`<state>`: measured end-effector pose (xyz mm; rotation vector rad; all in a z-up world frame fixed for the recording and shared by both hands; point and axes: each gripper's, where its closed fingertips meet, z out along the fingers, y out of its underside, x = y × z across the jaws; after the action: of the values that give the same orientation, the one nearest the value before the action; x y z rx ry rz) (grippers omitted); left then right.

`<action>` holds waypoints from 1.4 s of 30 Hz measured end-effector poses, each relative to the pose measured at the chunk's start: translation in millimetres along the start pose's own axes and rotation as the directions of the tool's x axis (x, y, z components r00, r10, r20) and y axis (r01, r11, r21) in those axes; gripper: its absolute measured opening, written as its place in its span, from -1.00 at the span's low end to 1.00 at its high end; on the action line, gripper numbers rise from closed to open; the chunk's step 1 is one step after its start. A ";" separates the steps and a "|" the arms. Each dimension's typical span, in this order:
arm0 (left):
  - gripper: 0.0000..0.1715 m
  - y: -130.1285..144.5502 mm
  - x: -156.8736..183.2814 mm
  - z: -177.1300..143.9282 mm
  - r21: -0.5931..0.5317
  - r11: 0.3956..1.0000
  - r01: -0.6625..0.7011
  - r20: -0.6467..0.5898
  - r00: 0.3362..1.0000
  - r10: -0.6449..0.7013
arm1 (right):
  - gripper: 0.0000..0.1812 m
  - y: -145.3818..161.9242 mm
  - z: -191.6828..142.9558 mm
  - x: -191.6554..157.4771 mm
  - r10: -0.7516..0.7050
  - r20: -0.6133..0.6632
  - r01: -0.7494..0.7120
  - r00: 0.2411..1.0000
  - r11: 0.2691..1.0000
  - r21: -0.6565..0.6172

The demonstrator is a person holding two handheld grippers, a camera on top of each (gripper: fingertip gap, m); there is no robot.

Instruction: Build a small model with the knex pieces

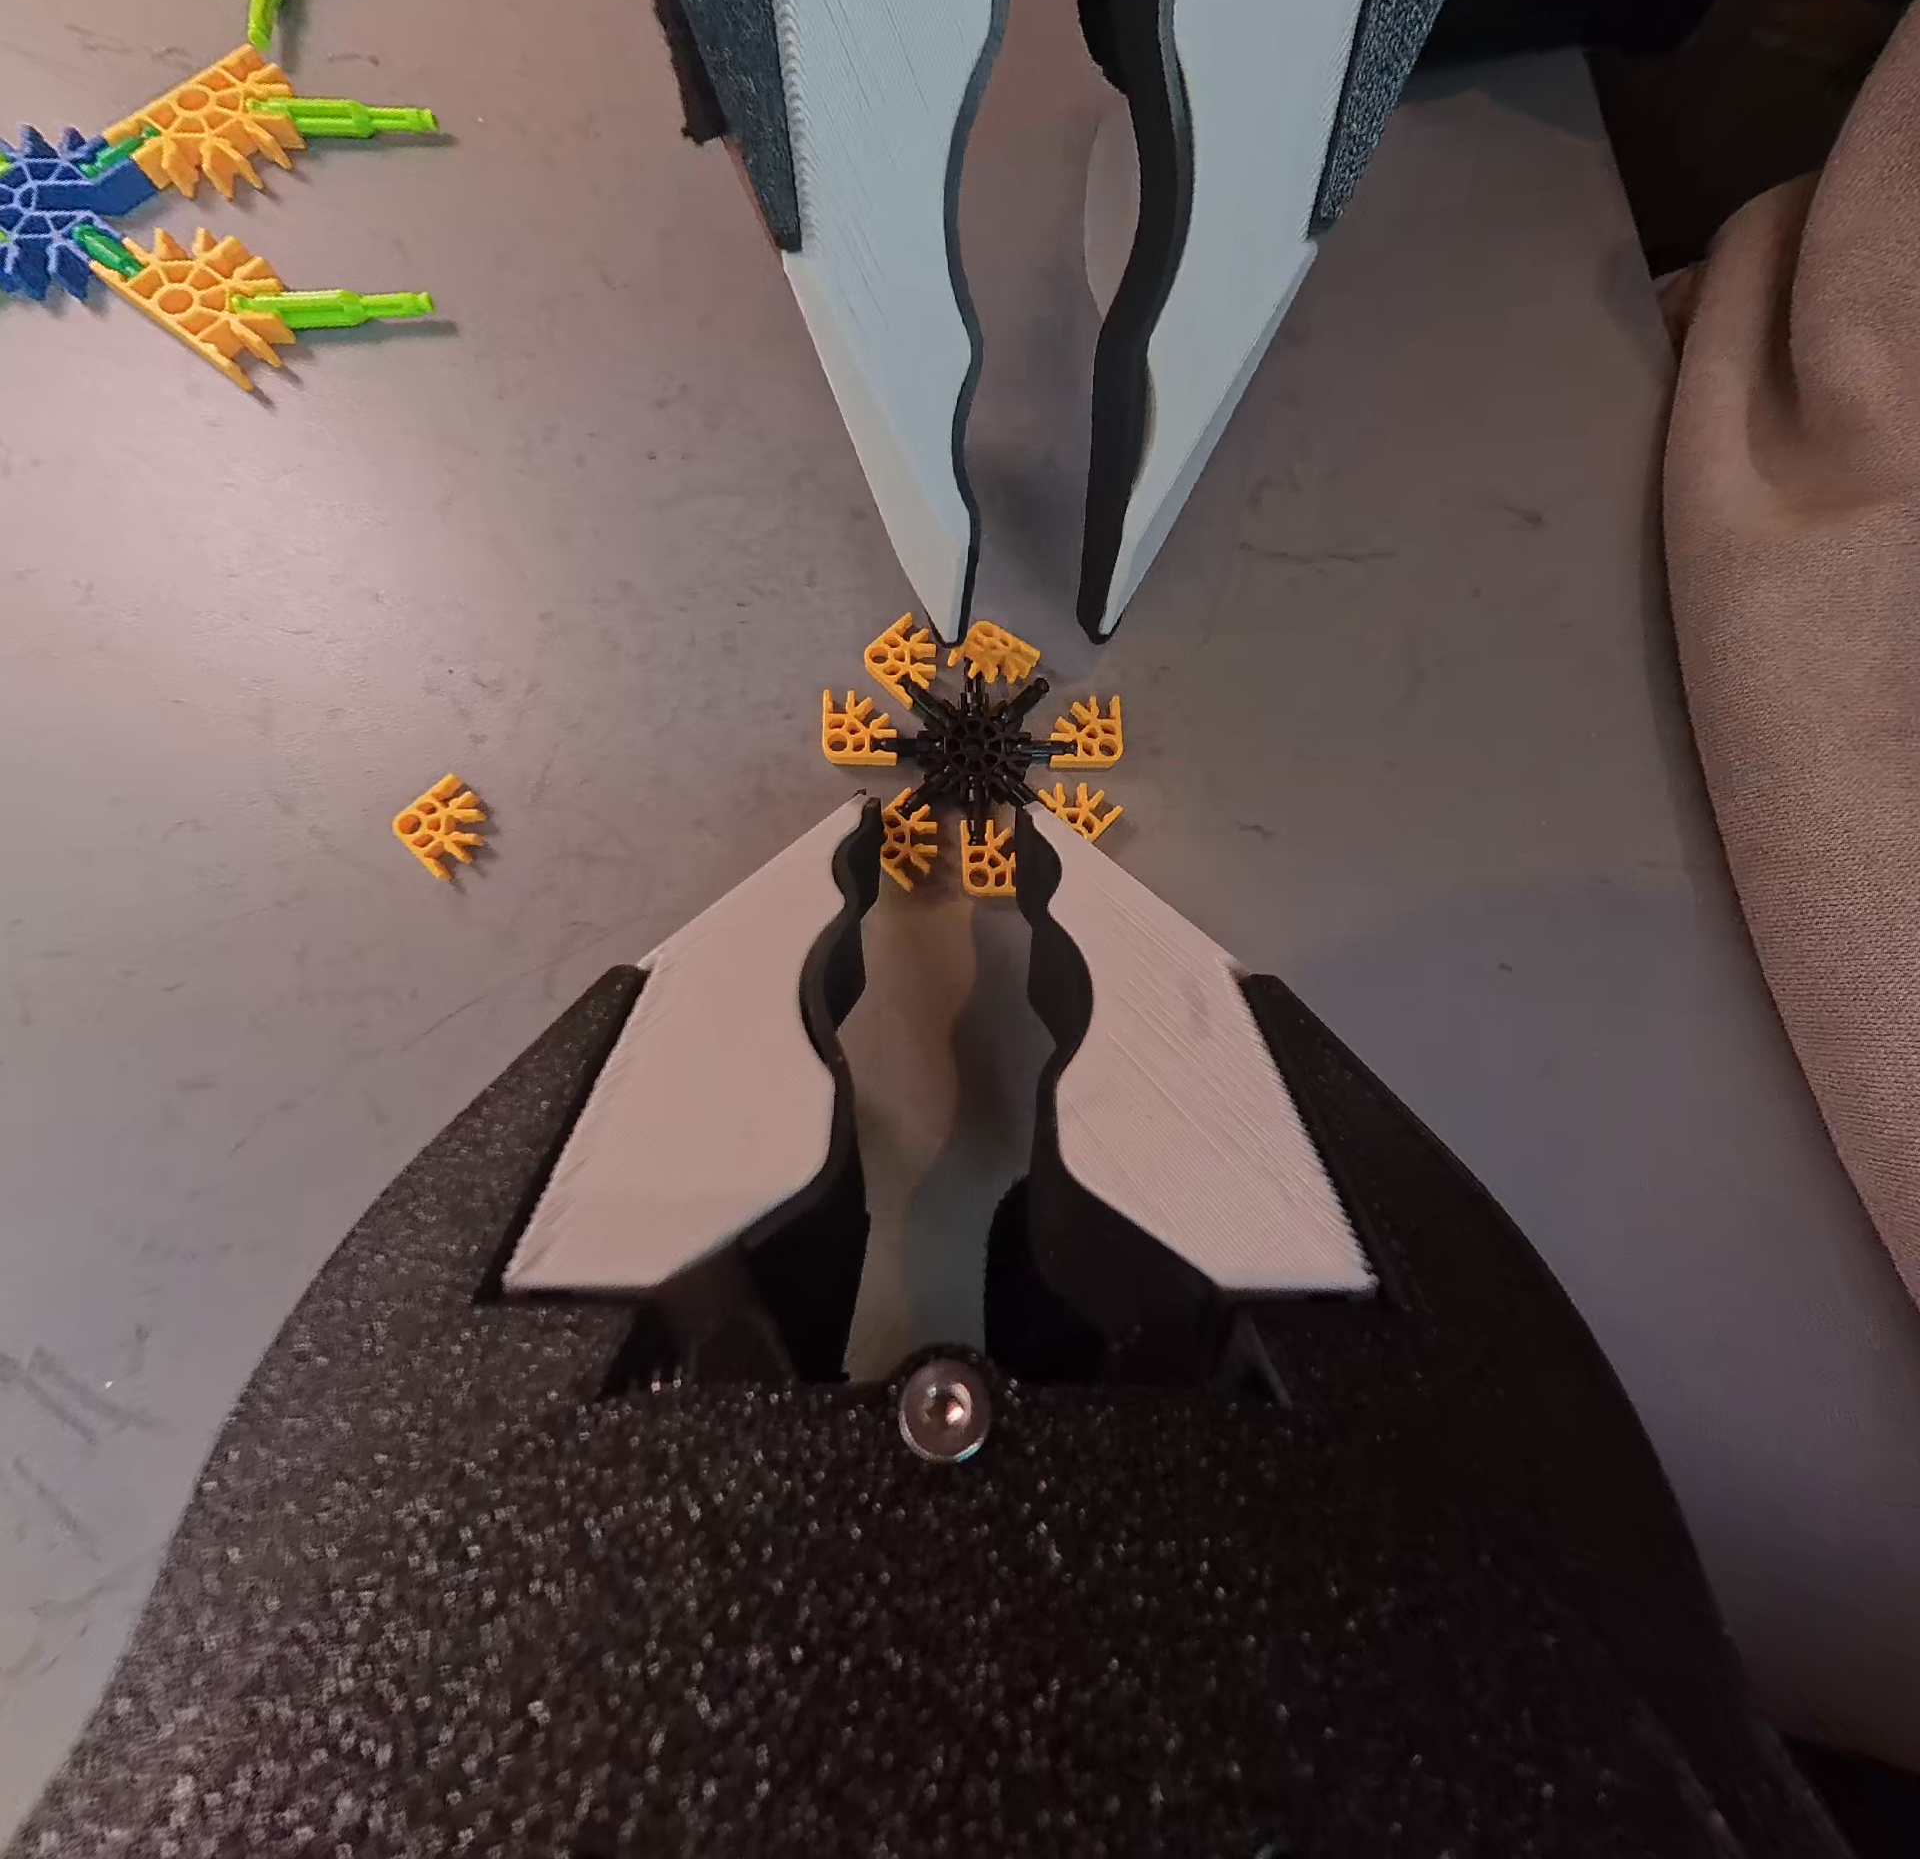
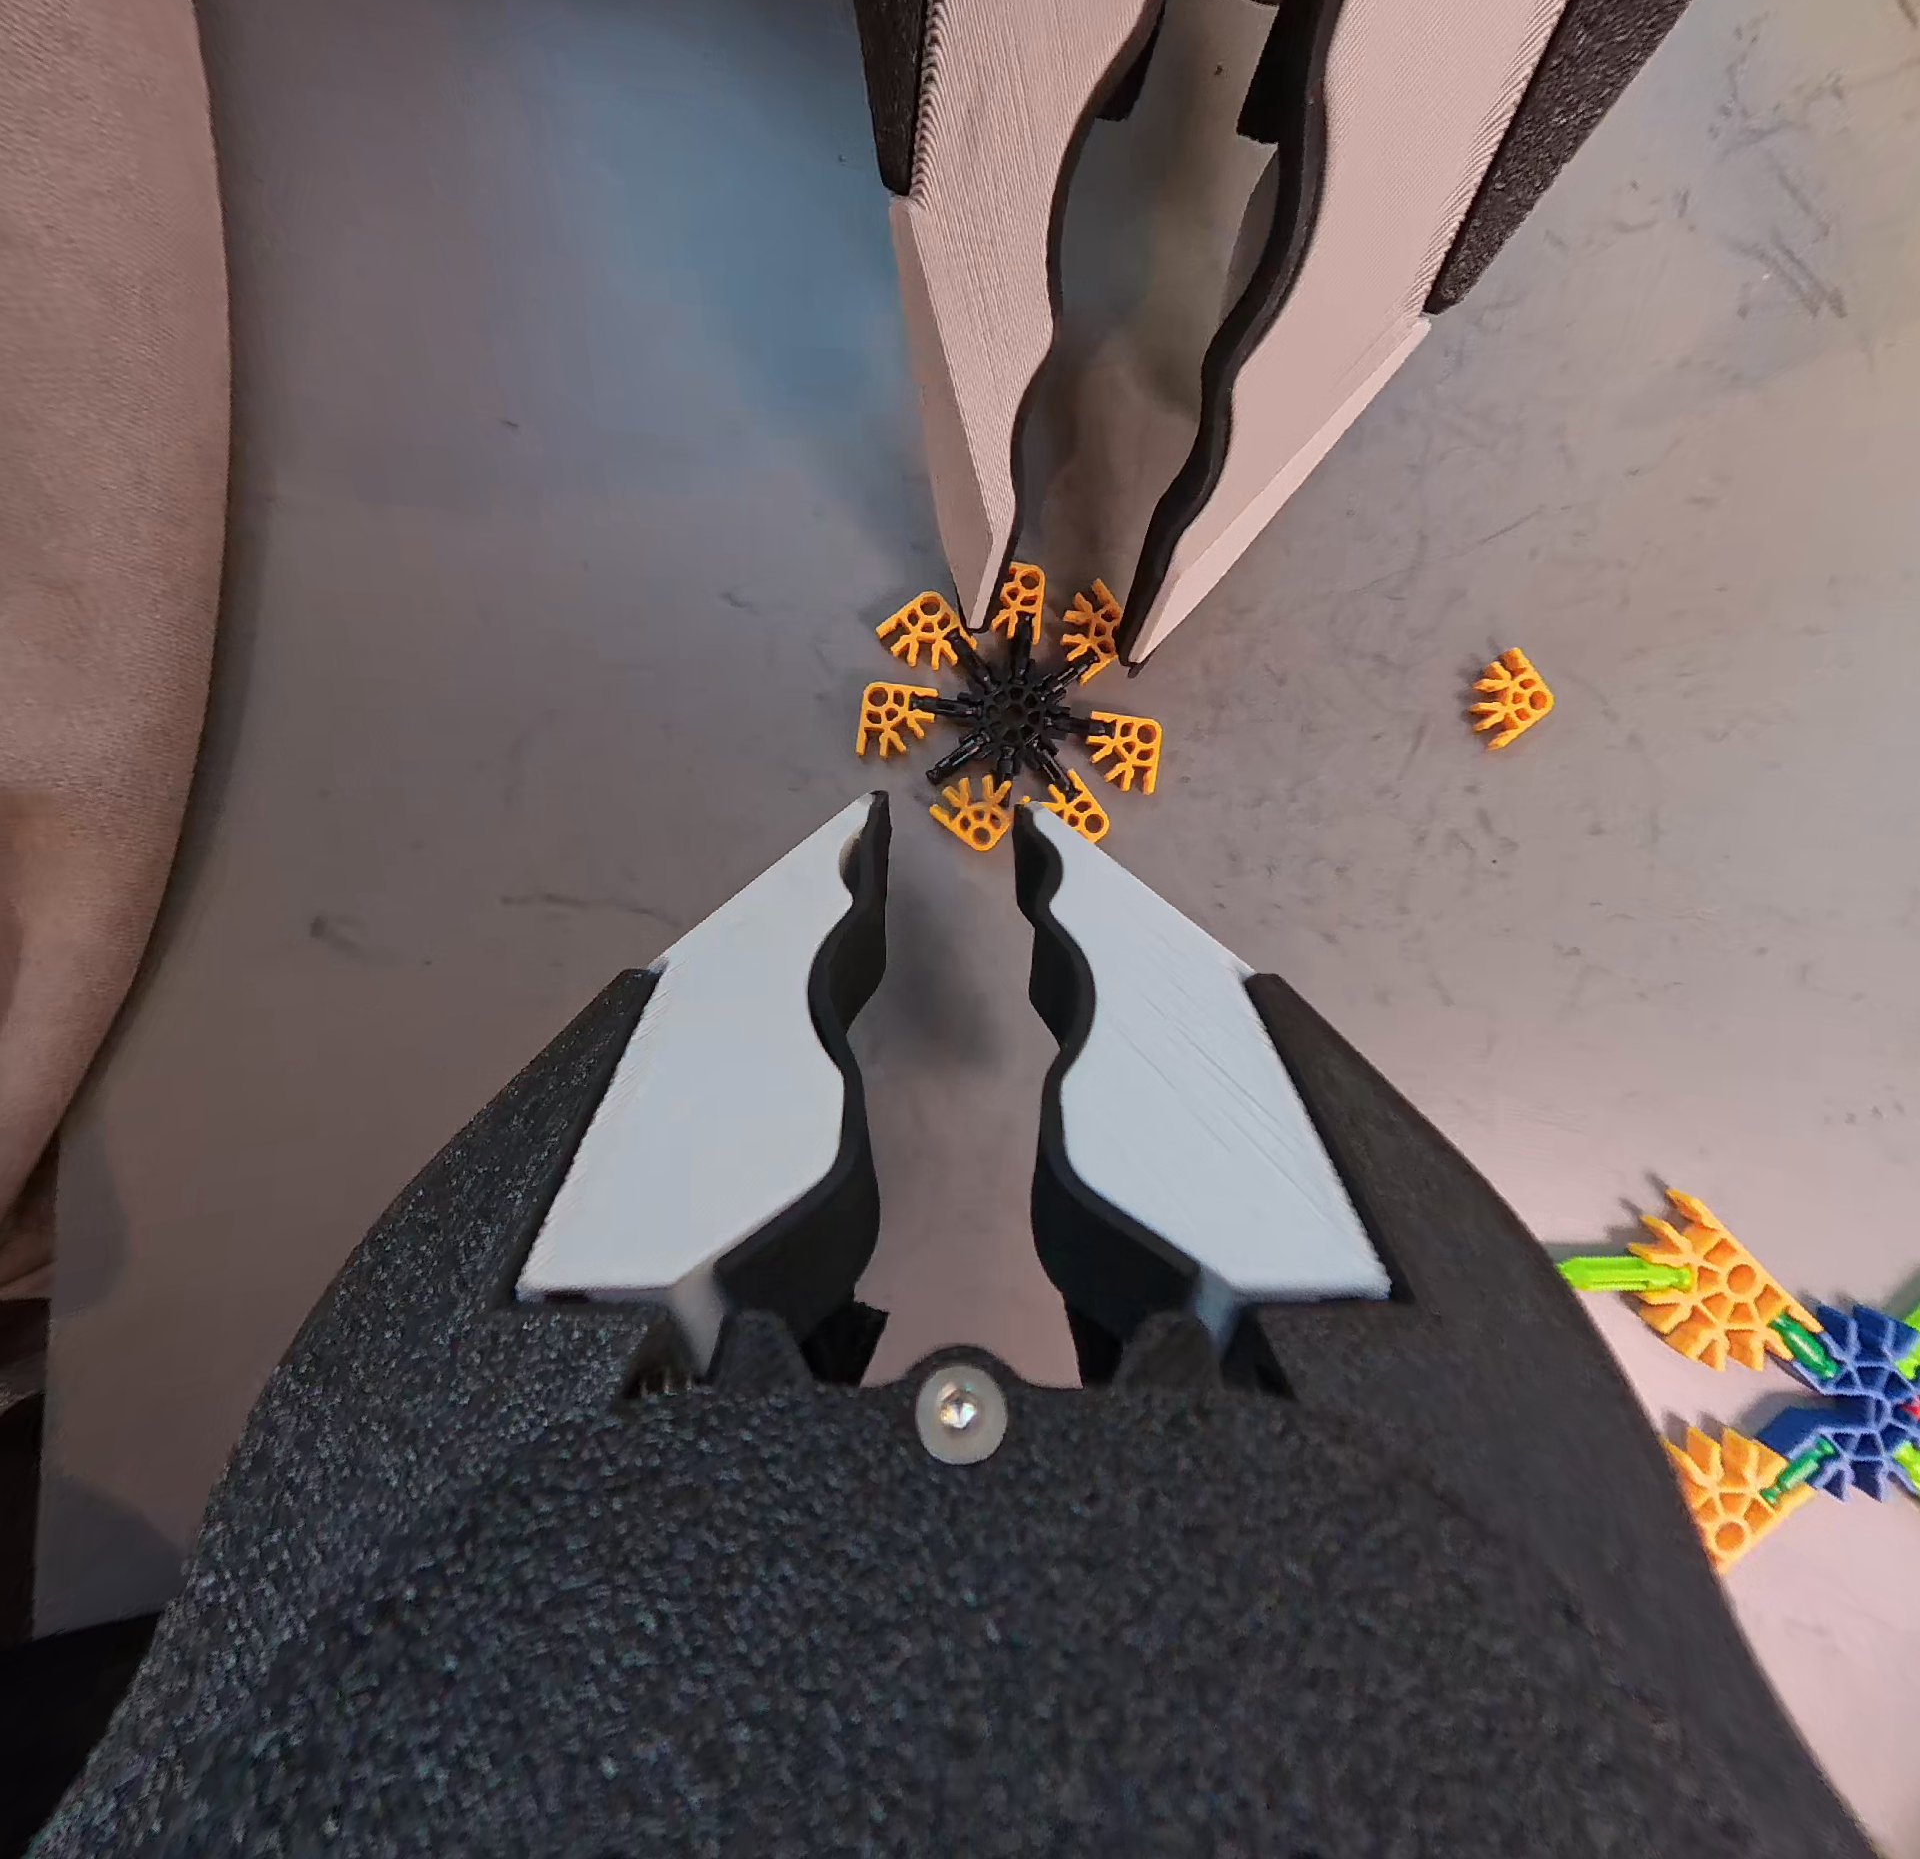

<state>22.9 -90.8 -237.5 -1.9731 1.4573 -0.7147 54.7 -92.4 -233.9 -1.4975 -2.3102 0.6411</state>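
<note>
In the left wrist view, the left gripper [image 1: 948, 810] reaches in from the near edge with its fingers set a narrow way apart, holding nothing. Its tips straddle two orange pieces on the near side of a small wheel [image 1: 971, 744], a black hub with short black spokes and seven orange end pieces lying flat on the grey table [image 1: 520, 562]. Whether the tips actually touch those pieces is hard to tell. The right gripper [image 1: 1023, 633] comes down from the far side, also narrowly parted and empty, with the wheel's far orange piece just beside its left tip. A loose orange piece [image 1: 442, 825] lies to the left, well apart from the wheel. At the far left sits a cluster of blue, orange and green pieces [image 1: 187, 209]. Tan cloth [image 1: 1797, 666] fills the right edge. In the right wrist view, the right gripper [image 2: 951, 810] enters from the near edge, its tips just short of the wheel [image 2: 1008, 713]. The left gripper [image 2: 1051, 646] reaches in from the far side, its tips around two orange pieces. The loose orange piece [image 2: 1512, 697] lies to the right, the cluster [image 2: 1787, 1362] at the near right, and the tan cloth [image 2: 104, 562] along the left edge.
</note>
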 end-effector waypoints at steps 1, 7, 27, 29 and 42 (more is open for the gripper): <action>-0.70 0.0 -0.1 -0.1 0.000 1.000 0.001 0.000 1.000 -0.001 | -0.76 0.1 0.5 0.8 0.001 -0.014 -0.001 1.000 1.000 -0.011; -0.71 -0.1 -0.7 0.1 0.001 1.000 -0.001 0.002 1.000 0.001 | -0.83 3.1 5.9 2.5 -0.037 -0.052 0.034 0.998 0.998 -0.052; -0.72 -0.6 -0.1 0.7 0.027 1.000 -0.014 -0.018 1.000 0.014 | -0.84 5.2 4.2 4.0 -0.215 0.142 0.231 0.966 0.968 -0.102; -0.73 -0.7 0.6 1.0 0.031 0.999 -0.020 -0.022 1.000 0.021 | -0.84 6.2 4.0 3.8 -0.235 0.173 0.257 0.956 0.959 -0.118; -0.75 -2.0 2.8 3.3 0.045 0.998 -0.037 -0.036 0.999 0.039 | -0.85 13.2 -3.5 4.9 -0.319 0.253 0.370 0.913 0.910 -0.187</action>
<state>27.3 -92.6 -238.1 -1.9027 1.4841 -0.7645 64.6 -82.6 -237.8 -1.0974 -2.8131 0.4677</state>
